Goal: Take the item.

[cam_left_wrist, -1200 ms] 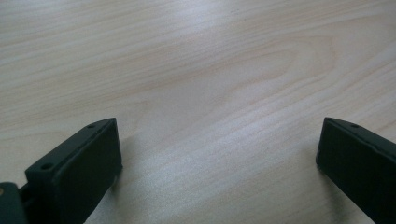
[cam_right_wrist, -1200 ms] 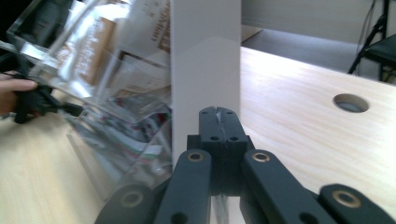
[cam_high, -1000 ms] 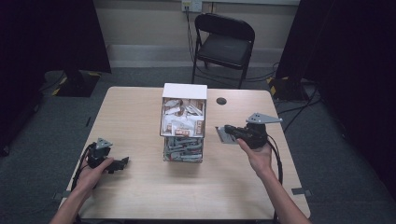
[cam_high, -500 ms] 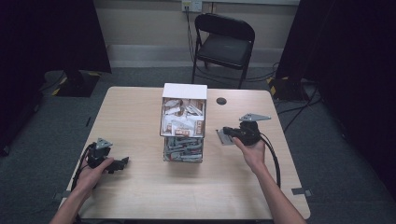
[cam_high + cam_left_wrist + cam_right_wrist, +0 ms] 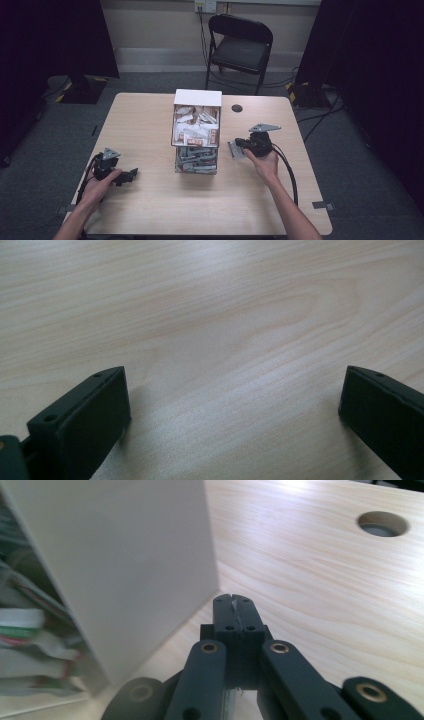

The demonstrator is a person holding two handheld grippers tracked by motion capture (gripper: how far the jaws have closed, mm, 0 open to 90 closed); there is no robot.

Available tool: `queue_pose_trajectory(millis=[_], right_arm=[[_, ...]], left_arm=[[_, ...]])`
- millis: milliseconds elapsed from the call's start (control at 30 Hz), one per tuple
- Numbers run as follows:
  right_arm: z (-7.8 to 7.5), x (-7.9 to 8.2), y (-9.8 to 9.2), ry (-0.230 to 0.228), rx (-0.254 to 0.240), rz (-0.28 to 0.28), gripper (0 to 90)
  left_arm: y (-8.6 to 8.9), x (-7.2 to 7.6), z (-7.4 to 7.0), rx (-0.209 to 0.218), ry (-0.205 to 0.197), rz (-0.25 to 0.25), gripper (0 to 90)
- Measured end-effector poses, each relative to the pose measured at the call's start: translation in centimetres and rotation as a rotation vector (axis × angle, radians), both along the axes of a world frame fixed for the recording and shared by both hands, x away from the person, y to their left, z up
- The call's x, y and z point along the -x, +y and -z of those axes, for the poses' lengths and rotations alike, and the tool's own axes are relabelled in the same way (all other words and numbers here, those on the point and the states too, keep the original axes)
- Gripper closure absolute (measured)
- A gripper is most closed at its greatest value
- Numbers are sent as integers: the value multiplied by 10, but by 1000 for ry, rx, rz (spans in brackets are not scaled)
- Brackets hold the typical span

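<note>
Grey flat packet (image 5: 235,150), thin and small, sits clamped in the right gripper (image 5: 243,148), just to the right of the white cardboard box (image 5: 197,98) and low over the pale wooden table (image 5: 150,125). In the right gripper view the two black jaws of this gripper (image 5: 234,605) are pressed together, with a thin pale edge showing in the seam between them, and they point at the plain side wall of the box (image 5: 125,555), close to its corner.

The box is open at the top and packed with white and brown sachets. It stands on a clear plastic container (image 5: 196,161) filled with grey-green sachets, at the middle of the table. A round cable hole (image 5: 237,108) lies in the tabletop right of the box, toward the far edge.

Well to the left of the box, nearer the person, the left gripper (image 5: 131,175) rests on the table under the left hand (image 5: 100,182). Its jaws (image 5: 232,405) stand wide apart with bare wood between them.

Beyond the box, past the far edge of the table, stands a black folding chair (image 5: 240,45).
</note>
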State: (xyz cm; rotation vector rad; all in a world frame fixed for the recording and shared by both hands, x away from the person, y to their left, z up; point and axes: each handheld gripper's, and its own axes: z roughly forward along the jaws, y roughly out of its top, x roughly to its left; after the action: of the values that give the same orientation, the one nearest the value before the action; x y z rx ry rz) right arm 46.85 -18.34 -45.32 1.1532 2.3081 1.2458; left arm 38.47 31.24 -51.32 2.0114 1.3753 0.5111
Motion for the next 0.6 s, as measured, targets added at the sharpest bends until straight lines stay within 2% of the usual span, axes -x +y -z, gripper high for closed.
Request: queue_pose_trajectory(millis=[133, 267, 400, 600], right_arm=[[4, -3, -5, 4, -5, 20, 900], [13, -4, -6, 14, 21, 21, 900], [25, -5, -10, 44, 6, 33, 900], [28, -10, -12, 47, 2, 39, 900]], left_arm=[[0, 0, 0, 0, 0, 0, 0], [0, 0, 0, 0, 0, 1, 0], [0, 0, 0, 3, 1, -1, 0], [0, 0, 0, 2, 1, -1, 0]])
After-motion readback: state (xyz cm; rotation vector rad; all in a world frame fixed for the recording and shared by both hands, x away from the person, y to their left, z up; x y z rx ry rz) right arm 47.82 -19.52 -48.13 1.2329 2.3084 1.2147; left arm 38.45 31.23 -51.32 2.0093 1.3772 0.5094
